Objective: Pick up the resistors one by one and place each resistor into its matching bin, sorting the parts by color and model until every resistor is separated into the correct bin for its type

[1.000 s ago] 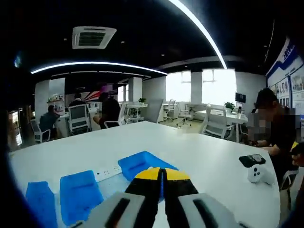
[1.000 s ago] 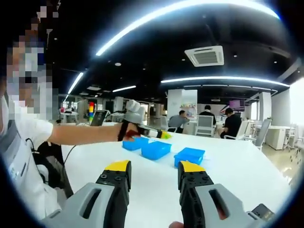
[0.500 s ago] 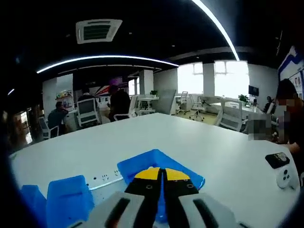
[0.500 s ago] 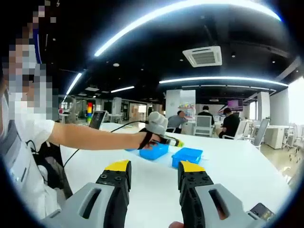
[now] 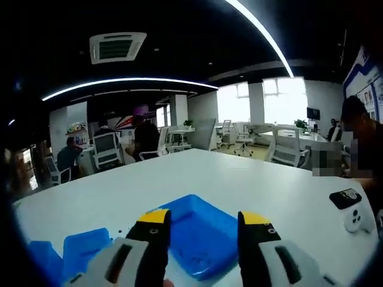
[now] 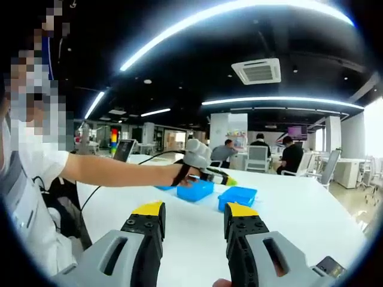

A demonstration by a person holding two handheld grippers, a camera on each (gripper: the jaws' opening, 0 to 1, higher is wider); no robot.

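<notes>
In the left gripper view my left gripper (image 5: 206,219) is open, its yellow-tipped jaws standing apart over a blue bin (image 5: 200,238) on the white table (image 5: 257,185). Nothing shows between the jaws, and I cannot make out a resistor in the bin. Two more blue bins (image 5: 84,251) lie to the left. In the right gripper view my right gripper (image 6: 194,209) is open and holds nothing above the table. Beyond it, a person's hand holds the left gripper (image 6: 216,176) over the blue bins (image 6: 238,196).
A black phone (image 5: 344,198) and a small white device (image 5: 357,220) lie near the table's right side, beside a seated person (image 5: 362,149). The person holding the grippers (image 6: 30,179) is at the left of the right gripper view. Office chairs and desks stand behind.
My left gripper's jaws, shut before, have opened over the blue bin. The left hand shifted slightly further along the row of bins. My right gripper has stayed put.
</notes>
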